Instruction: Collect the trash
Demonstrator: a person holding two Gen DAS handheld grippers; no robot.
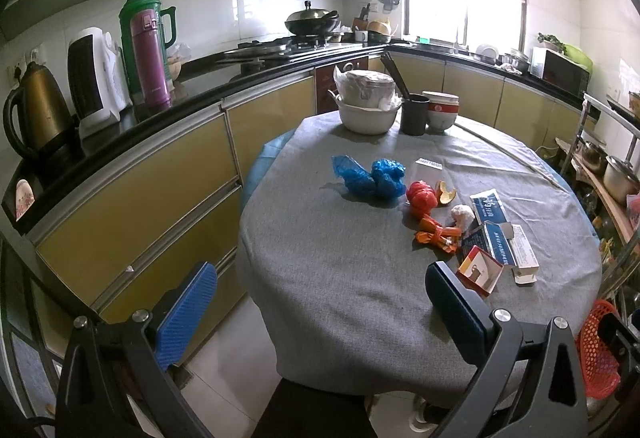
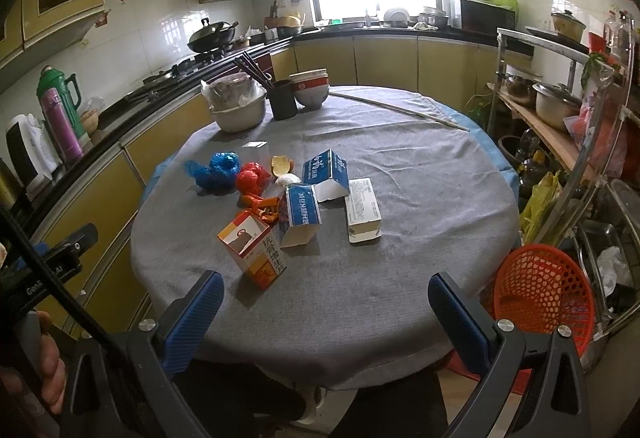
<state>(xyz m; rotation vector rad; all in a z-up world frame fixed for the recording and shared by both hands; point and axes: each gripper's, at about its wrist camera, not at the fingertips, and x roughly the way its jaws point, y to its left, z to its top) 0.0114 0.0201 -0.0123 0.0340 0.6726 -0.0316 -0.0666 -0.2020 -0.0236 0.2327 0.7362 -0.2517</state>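
Observation:
Trash lies on the round grey-clothed table [image 2: 420,198]: crumpled blue plastic [image 2: 218,168], a red plastic wad [image 2: 251,177], orange peel [image 2: 281,164], orange wrappers [image 2: 262,207], a white paper ball [image 2: 288,179], two blue-and-white cartons [image 2: 326,174], a white box [image 2: 362,208] and a red-and-yellow box [image 2: 254,244]. The same pile shows in the left wrist view: blue plastic [image 1: 374,178], red wad [image 1: 421,197], boxes [image 1: 496,238]. A red mesh basket [image 2: 542,290] sits low at the table's right edge. My left gripper [image 1: 320,302] and right gripper [image 2: 326,312] hover open at the near edge, both empty.
At the table's far side stand a metal bowl with a bagged item [image 2: 238,106], a black cup with chopsticks [image 2: 282,98] and stacked bowls [image 2: 309,88]. Kitchen counters run along the left and back. A metal rack with pots [image 2: 560,106] stands right. A hand [image 2: 48,370] holds the left tool.

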